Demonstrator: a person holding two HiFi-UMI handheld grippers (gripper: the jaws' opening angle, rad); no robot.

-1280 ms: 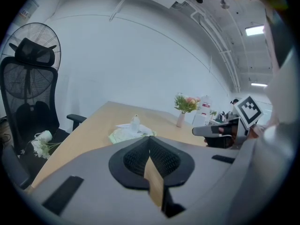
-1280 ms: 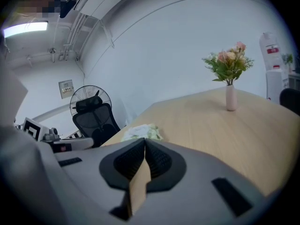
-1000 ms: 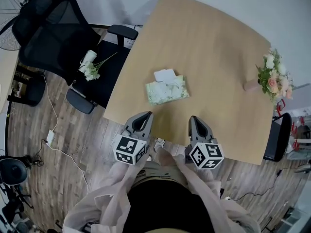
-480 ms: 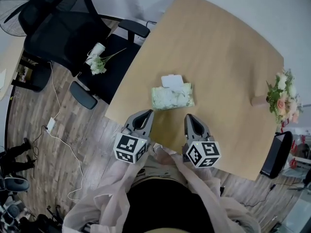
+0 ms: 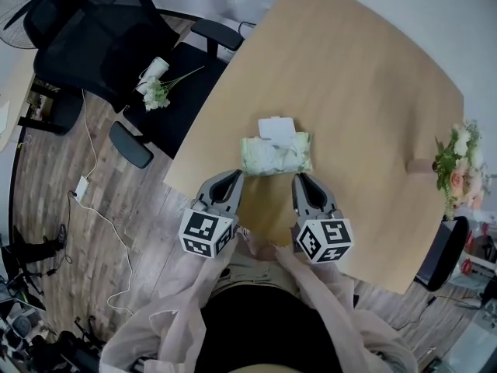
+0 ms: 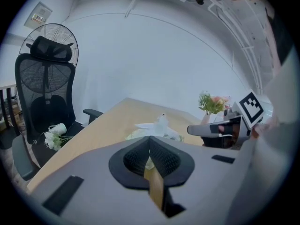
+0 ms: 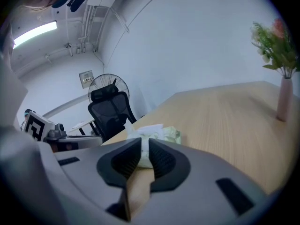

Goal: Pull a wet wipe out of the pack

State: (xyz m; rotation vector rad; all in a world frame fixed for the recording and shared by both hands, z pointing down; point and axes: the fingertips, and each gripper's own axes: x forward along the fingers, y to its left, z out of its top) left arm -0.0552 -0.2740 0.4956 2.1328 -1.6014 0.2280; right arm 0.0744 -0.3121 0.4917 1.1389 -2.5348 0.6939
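We log the left claw (image 5: 231,179) clenched, empty. The pack (image 5: 276,155) lies on the desk (image 5: 357,92) at its 1 o'clock. It looks soft, light and likely to slide, so we would pinch the raised wipe (image 6: 162,121). The right claw (image 5: 302,179) is just cracking apart, empty. Both claws are nearer the pack than before.

The pack of wet wipes (image 5: 276,154) is being borne on the table (image 5: 373,76), close to the table's near edge. Well to the right of the pack, by the table's right edge, a vase of flowers (image 5: 454,162) is being borne too. Left of the pack, off the table, an office chair (image 5: 93,45) is being kept on the floor, and a bunch of flowers (image 5: 155,92) is being carried on its seat. A fan (image 6: 47,32) is being kept behind the chair, farther from the pack.
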